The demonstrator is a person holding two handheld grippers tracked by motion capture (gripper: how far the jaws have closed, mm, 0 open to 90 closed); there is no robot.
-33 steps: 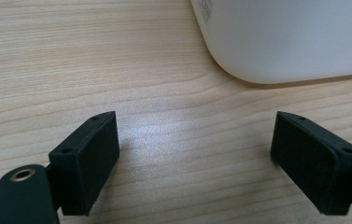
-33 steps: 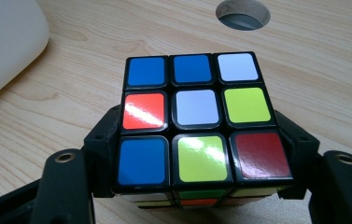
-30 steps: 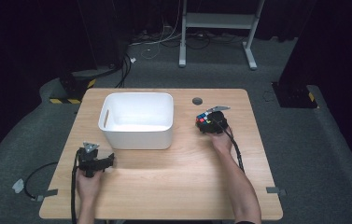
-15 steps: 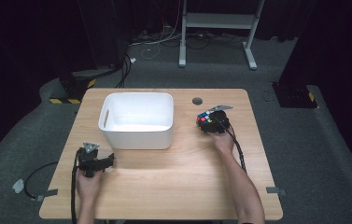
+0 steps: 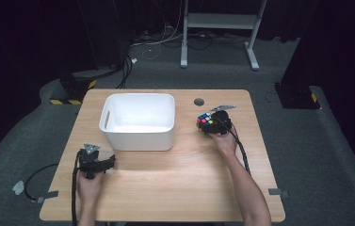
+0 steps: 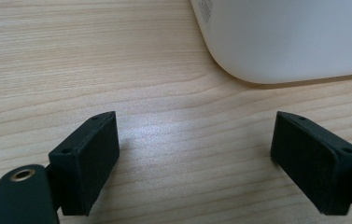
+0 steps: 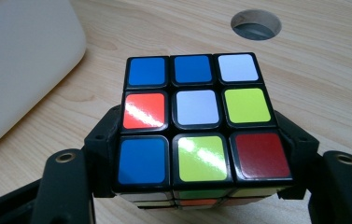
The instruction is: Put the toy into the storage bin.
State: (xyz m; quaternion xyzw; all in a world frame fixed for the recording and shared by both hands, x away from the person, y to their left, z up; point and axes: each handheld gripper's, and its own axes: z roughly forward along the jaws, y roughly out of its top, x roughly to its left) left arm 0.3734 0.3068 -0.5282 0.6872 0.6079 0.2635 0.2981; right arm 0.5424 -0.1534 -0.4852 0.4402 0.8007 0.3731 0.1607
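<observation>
A scrambled Rubik's cube (image 5: 205, 120) sits between the jaws of my right gripper (image 5: 211, 124), right of the white bin (image 5: 137, 97). In the right gripper view the cube (image 7: 197, 116) shows a top face of blue, white, red and yellow-green stickers. The black jaws of the right gripper (image 7: 199, 156) press on its two sides. Whether the cube touches the table I cannot tell. My left gripper (image 5: 109, 161) lies low on the wood in front of the bin's left corner. In the left gripper view the left gripper (image 6: 194, 163) is open, with bare wood between its jaws.
The bin's rounded wall (image 6: 285, 37) is close ahead of the left jaws, and its corner (image 7: 19, 56) lies left of the cube. A round cable hole (image 5: 198, 101) is behind the cube. The wooden table (image 5: 180, 179) has bare room at front centre. Cables trail off its left edge.
</observation>
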